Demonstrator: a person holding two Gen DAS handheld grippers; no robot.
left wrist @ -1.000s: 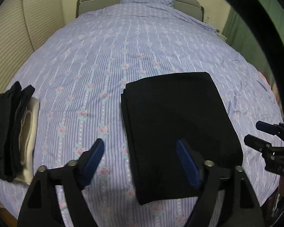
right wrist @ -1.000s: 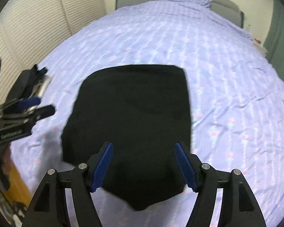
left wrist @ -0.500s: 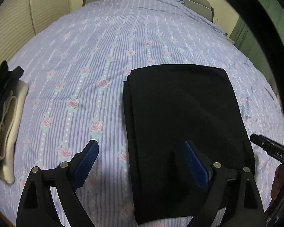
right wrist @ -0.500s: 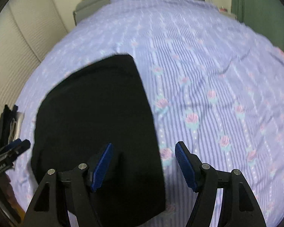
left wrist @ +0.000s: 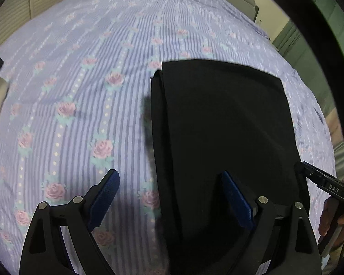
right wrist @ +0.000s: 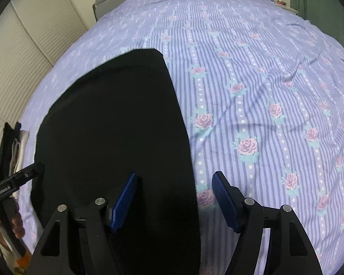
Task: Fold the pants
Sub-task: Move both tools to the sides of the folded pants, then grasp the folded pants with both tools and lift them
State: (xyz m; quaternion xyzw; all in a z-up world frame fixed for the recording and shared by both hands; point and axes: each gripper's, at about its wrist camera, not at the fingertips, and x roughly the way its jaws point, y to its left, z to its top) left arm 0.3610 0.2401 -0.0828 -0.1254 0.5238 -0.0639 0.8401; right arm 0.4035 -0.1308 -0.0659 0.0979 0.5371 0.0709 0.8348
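Two black hand-held grippers with blue finger pads are seen over a bed, and both are spread wide with nothing held in them. The black cloth pants (left wrist: 222, 123) are laid flat on the purple striped bedsheet with pink roses (left wrist: 84, 87), folded into a neat thick block. The left gripper (left wrist: 169, 197) is placed over the left edge of the pants, where the stacked layers can be seen, and the right gripper (right wrist: 174, 197) is placed over the right edge. It is guessed that both edges are about to be gripped at once, so the block can be folded again or lifted without coming apart. A pile of other folded dark and cream clothes (right wrist: 11, 144) is seen at nine o'clock, near the edge of the bed. A grey headboard (right wrist: 112, 0) is seen at twelve o'clock. Nothing is seen in the way.
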